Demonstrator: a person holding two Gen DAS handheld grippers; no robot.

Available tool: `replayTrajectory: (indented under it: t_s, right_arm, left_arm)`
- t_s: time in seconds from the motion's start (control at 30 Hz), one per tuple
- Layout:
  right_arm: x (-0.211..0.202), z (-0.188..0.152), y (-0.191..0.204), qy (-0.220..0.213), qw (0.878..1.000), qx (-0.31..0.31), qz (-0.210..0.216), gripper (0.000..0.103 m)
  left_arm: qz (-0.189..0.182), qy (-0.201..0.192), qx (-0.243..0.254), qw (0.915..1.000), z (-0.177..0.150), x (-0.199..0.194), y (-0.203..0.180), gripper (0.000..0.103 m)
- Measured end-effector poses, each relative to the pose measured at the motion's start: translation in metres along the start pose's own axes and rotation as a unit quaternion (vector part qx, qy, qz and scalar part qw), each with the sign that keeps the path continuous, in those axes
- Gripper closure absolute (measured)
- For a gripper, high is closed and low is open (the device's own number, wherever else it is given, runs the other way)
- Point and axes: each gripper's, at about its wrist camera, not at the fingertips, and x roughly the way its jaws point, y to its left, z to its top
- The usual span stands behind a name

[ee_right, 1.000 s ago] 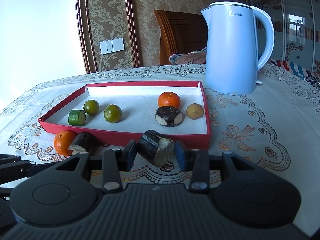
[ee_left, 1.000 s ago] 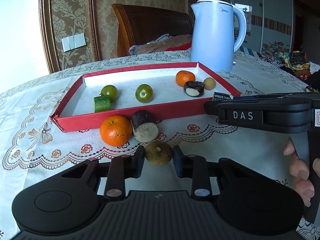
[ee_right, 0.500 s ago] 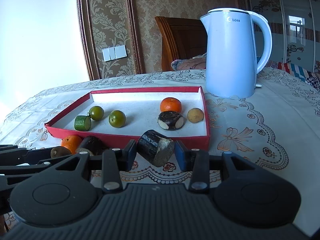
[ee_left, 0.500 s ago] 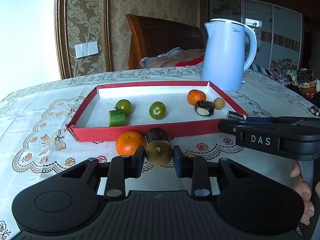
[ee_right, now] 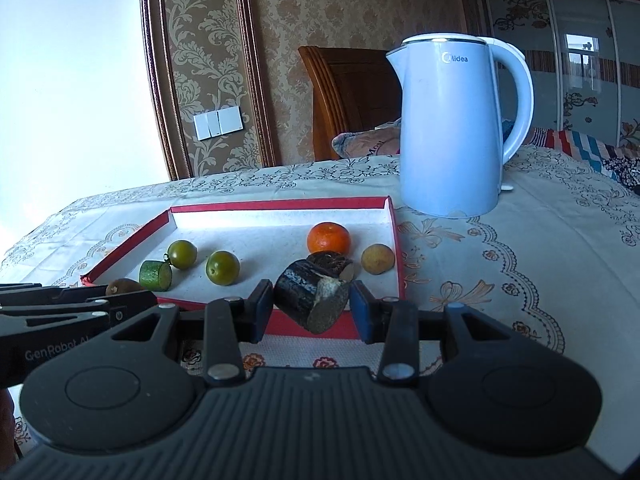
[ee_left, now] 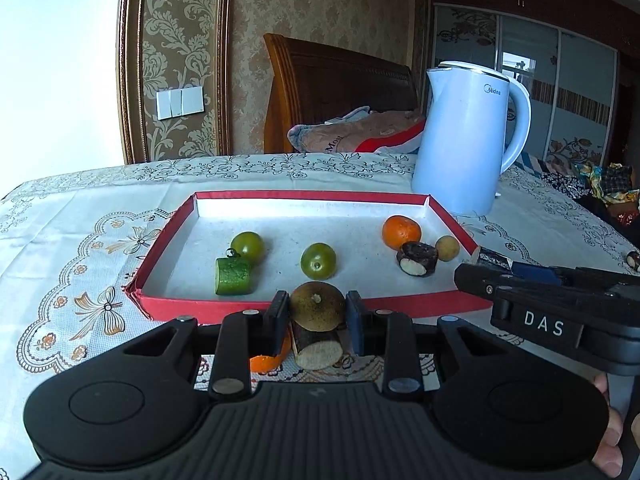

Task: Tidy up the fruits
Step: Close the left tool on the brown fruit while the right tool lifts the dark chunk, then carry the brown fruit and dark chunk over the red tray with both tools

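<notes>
My left gripper is shut on a brown round fruit and holds it above the table, just before the red tray's near wall. My right gripper is shut on a dark cut fruit piece, lifted near the tray's near right corner. In the tray lie two green fruits, a green cut piece, an orange, a dark cut piece and a small tan fruit. On the cloth below my left gripper lie an orange and a dark cut piece.
A pale blue kettle stands on the table behind the tray's far right corner. A wooden chair with cloth on it stands behind the table. The lace tablecloth spreads to the right of the tray.
Both grippers have risen with their fruit and moved closer to the tray. The brown fruit has left the cloth; the orange and dark piece on the table now sit below my left gripper.
</notes>
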Motion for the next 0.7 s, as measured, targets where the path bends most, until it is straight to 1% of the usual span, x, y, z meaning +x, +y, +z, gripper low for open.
replayTrajectory:
  t_s: [0.1,0.23,0.37,0.53,0.7]
  right_arm:
    - [0.005,0.005,-0.001,-0.003,1.000,0.003,-0.005,0.064]
    - [0.015,0.009,-0.002,0.001,1.000,0.006,-0.008,0.064]
    - [0.024,0.012,-0.002,0.008,1.000,0.004,-0.013,0.064]
    - [0.035,0.019,0.001,0.007,1.000,-0.007,-0.025,0.064]
    - [0.047,0.027,0.000,0.009,1.000,-0.006,-0.028,0.064]
  left_arm:
    - [0.003,-0.005,-0.009,0.9999,0.004,0.005,0.002,0.073]
    - [0.023,-0.005,-0.009,0.9997,0.006,0.015,0.005,0.073]
    - [0.031,0.003,-0.020,0.9993,0.008,0.023,0.011,0.073]
    - [0.050,-0.002,-0.021,0.9985,0.013,0.030,0.016,0.073]
    - [0.066,0.000,-0.026,0.9975,0.019,0.040,0.023,0.073]
